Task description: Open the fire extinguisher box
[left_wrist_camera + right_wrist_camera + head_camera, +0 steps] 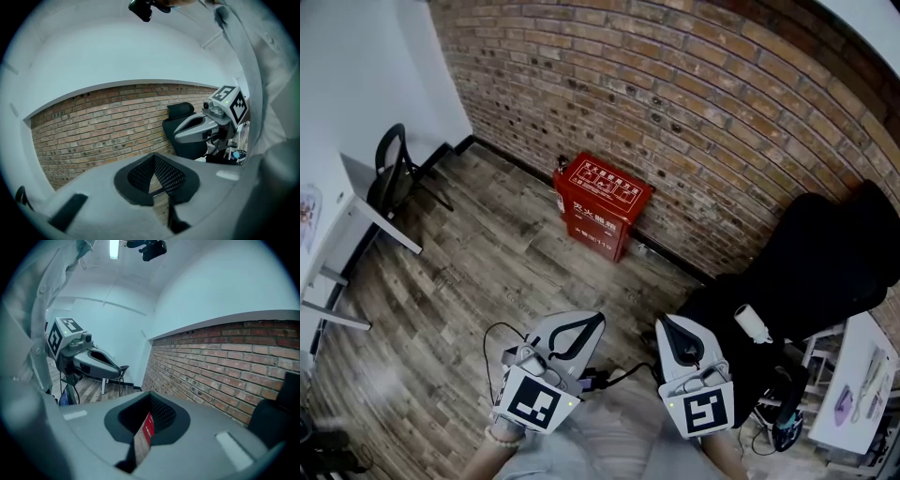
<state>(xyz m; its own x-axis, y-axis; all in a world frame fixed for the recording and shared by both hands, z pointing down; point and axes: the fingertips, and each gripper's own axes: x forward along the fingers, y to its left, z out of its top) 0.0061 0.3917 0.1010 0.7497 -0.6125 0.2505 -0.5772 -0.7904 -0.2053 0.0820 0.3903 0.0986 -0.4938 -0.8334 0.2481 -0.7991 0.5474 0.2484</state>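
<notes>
The red fire extinguisher box (pixel 602 204) stands on the wood floor against the brick wall (pixel 703 103), its lid down. Both grippers hover low at the bottom of the head view, well short of the box. My left gripper (pixel 596 321) is shut and holds nothing; in the left gripper view its tips (pixel 153 157) point at the brick wall. My right gripper (pixel 662 324) is also shut and empty. In the right gripper view its jaws (pixel 150 397) leave only a thin slit. A sliver of the red box (pixel 148 428) shows through that slit.
A black chair (pixel 390 167) and a white desk (pixel 358 217) stand at the left. A large black seat (pixel 825 272) with a white bottle (pixel 753 324) on it fills the right. A white stand (pixel 848 394) sits at the lower right. Wood floor (pixel 487 272) lies between me and the box.
</notes>
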